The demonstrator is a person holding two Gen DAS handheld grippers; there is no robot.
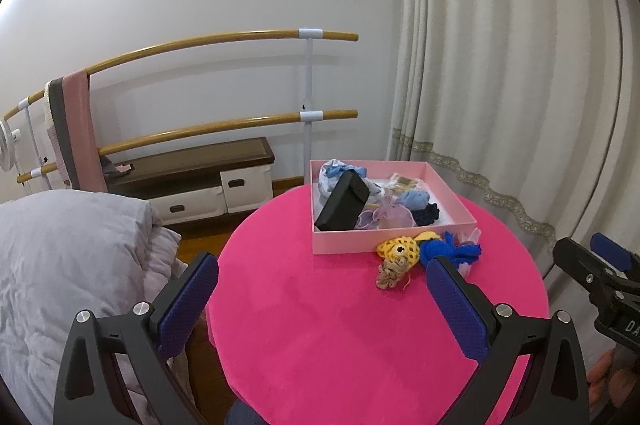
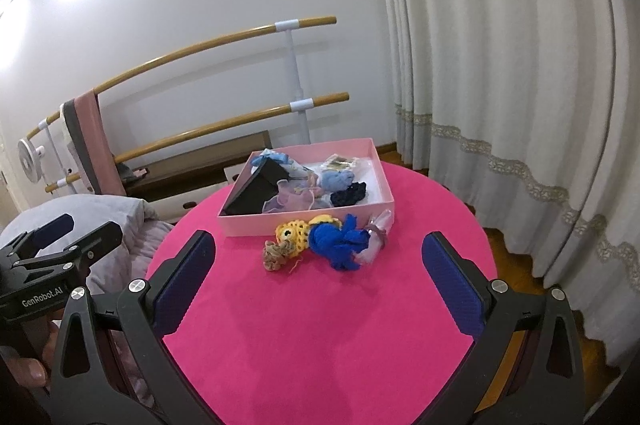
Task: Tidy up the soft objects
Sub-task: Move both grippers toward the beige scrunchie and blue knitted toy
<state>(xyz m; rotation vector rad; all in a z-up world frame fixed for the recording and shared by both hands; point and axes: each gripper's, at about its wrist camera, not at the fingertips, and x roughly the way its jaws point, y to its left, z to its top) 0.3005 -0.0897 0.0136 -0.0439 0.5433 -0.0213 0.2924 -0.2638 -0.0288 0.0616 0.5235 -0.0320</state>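
A pink box [image 1: 344, 242] [image 2: 256, 225] stands at the far side of the round pink table [image 1: 320, 325] [image 2: 320, 325]. It holds a black case [image 1: 342, 201] [image 2: 256, 191], scrunchies and small pouches. In front of it lie a yellow crochet toy [image 1: 400, 251] [image 2: 294, 233], a beige scrunchie [image 1: 390, 275] [image 2: 274, 255], a blue knitted piece [image 1: 448, 249] [image 2: 340, 239] and a clear pouch [image 2: 376, 233]. My left gripper [image 1: 322, 289] is open and empty, well short of them. My right gripper [image 2: 319, 261] is open too, nothing between its fingers.
A grey duvet [image 1: 68, 265] lies left of the table. Wooden ballet bars [image 1: 224, 43] with a pink towel [image 1: 80, 129] stand at the wall over a low bench [image 1: 192, 177]. Curtains [image 1: 500, 85] hang on the right. A hand [image 2: 28, 369] holds the left gripper.
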